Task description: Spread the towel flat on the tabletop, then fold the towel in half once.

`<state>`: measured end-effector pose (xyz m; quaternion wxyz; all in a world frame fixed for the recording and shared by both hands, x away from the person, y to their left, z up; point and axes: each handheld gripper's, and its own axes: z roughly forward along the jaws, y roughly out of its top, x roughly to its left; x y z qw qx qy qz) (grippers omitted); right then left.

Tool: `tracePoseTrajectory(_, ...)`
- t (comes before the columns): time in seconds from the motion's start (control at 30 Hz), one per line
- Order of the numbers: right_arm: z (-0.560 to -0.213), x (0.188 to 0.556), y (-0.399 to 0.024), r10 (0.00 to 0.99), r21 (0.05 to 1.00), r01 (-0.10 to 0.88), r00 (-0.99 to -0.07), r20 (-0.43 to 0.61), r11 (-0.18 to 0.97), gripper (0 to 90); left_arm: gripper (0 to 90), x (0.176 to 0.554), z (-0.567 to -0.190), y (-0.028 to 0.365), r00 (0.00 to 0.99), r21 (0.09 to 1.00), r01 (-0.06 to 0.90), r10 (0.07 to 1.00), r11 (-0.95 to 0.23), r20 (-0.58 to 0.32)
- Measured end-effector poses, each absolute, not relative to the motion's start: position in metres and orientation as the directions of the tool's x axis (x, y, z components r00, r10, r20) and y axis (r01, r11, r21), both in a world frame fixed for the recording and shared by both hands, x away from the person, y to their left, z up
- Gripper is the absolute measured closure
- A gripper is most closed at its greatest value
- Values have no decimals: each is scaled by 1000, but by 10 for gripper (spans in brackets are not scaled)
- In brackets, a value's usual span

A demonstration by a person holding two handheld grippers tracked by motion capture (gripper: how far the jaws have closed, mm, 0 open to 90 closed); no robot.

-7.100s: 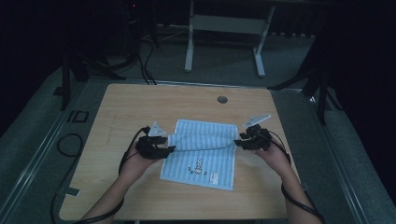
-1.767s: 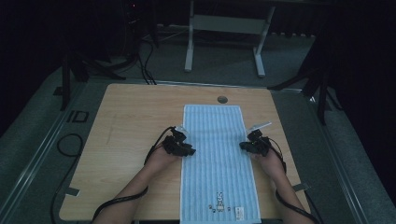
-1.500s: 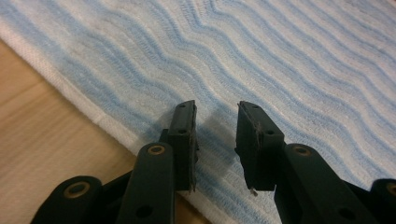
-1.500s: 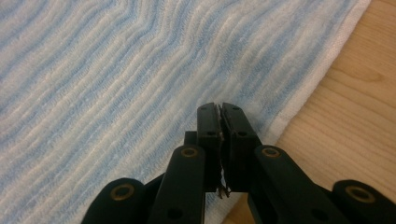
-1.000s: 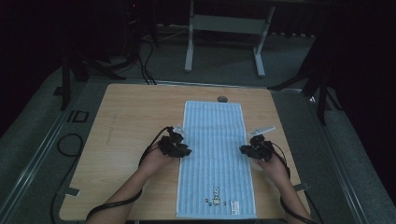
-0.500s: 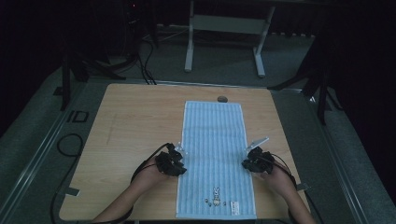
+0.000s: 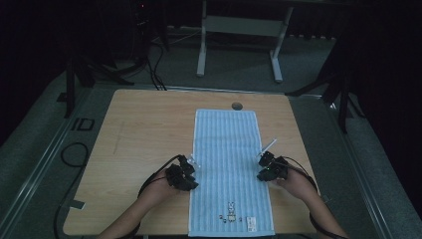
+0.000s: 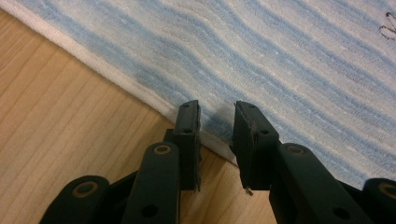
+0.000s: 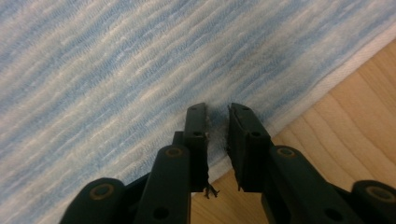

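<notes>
Blue-and-white striped terry, the towel (image 7: 231,169) lies spread flat along the middle of the wooden table (image 7: 144,129), its near short end at the table's front edge, so both long hems are free to take. Your left gripper (image 7: 182,175) sits at the left hem, and the left gripper view shows why: its jaws straddle the white border with a narrow gap, pads not pressing the cloth. Your right gripper (image 7: 270,168) mirrors it at the right hem; its jaws have just been opening and stand slightly apart over the edge, with no fold pinched between them. Placing both tools level with each other at opposite hems likely prepares an even lift for a crosswise fold.
</notes>
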<state>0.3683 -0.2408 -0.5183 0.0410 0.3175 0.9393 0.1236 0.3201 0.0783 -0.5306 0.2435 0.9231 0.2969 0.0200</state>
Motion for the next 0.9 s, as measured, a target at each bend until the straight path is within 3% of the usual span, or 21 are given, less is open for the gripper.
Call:
tracePoseTrajectory(0.1,-516,369,-242,609,275,587,-793,5,762,708,688,320,-530,78,829,455,531,549,-715,-106)
tracePoseTrajectory(0.17,-511,368,-248,617,342,583,-787,9,737,691,631,323,-528,79,823,458,539,559,-707,-106)
tracePoseTrajectory(0.2,-506,371,-256,650,393,603,-760,19,694,637,613,331,-525,84,807,479,559,577,-677,-125)
tracePoseTrajectory(0.27,-504,378,-262,673,403,616,-740,-2,678,593,566,339,-521,88,788,497,576,603,-649,-125)
tracePoseTrajectory(0.33,-502,385,-266,683,396,626,-731,-5,672,542,556,344,-518,89,781,504,579,614,-641,-117)
tracePoseTrajectory(0.6,-493,423,-270,744,395,672,-667,-45,626,527,479,396,-504,96,694,506,648,716,-570,-81)
tracePoseTrajectory(0.73,-492,444,-265,770,389,702,-637,-33,597,513,474,420,-504,97,661,523,664,747,-534,-77)
tracePoseTrajectory(0.9,-494,475,-257,805,350,755,-593,0,555,500,474,450,-513,91,616,482,706,785,-518,-59)
